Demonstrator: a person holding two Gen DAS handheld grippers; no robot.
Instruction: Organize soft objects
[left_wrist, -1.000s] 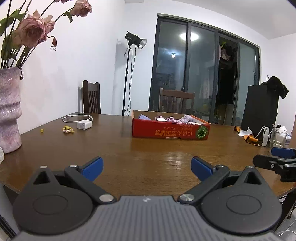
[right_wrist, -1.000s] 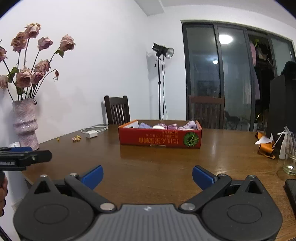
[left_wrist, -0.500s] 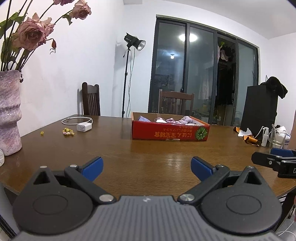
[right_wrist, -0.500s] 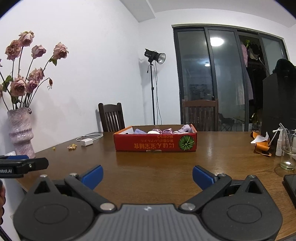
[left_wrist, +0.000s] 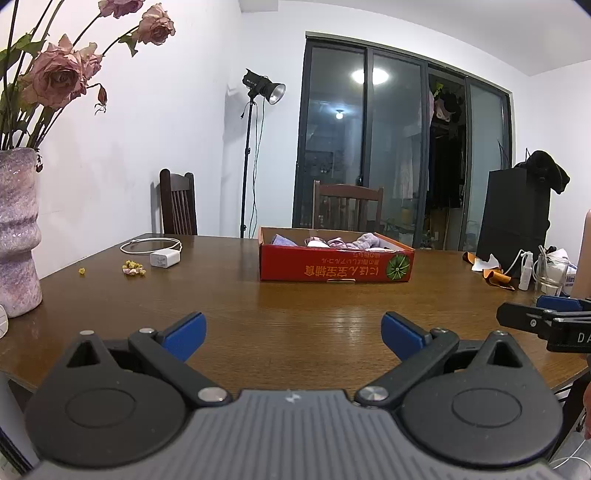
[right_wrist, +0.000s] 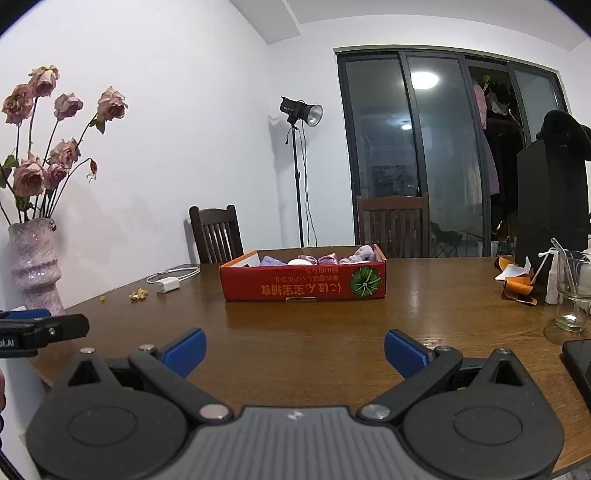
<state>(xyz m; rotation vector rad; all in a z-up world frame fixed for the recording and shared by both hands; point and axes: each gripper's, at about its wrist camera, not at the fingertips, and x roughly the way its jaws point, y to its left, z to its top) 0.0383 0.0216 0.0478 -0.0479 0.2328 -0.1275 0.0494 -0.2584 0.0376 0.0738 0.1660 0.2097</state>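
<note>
both the left gripper (left_wrist: 291, 332) and right gripper (right_wrist: 293, 349) are held spread wide and empty. the light red cardboard box (right_wrist: 303, 282) of soft purple cloths (right_wrist: 325, 258) could be pushed along the smooth brown wooden table (right_wrist: 332, 332).

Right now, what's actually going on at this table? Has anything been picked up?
Nothing is held. A person holds two grippers near the table's front edge, facing the red cardboard box of soft lilac and pink cloth items in the middle. The left gripper and the right gripper are both open and empty, well short of the box. A vase of dried roses, a white charger and a glass jar stand off to the sides.
</note>
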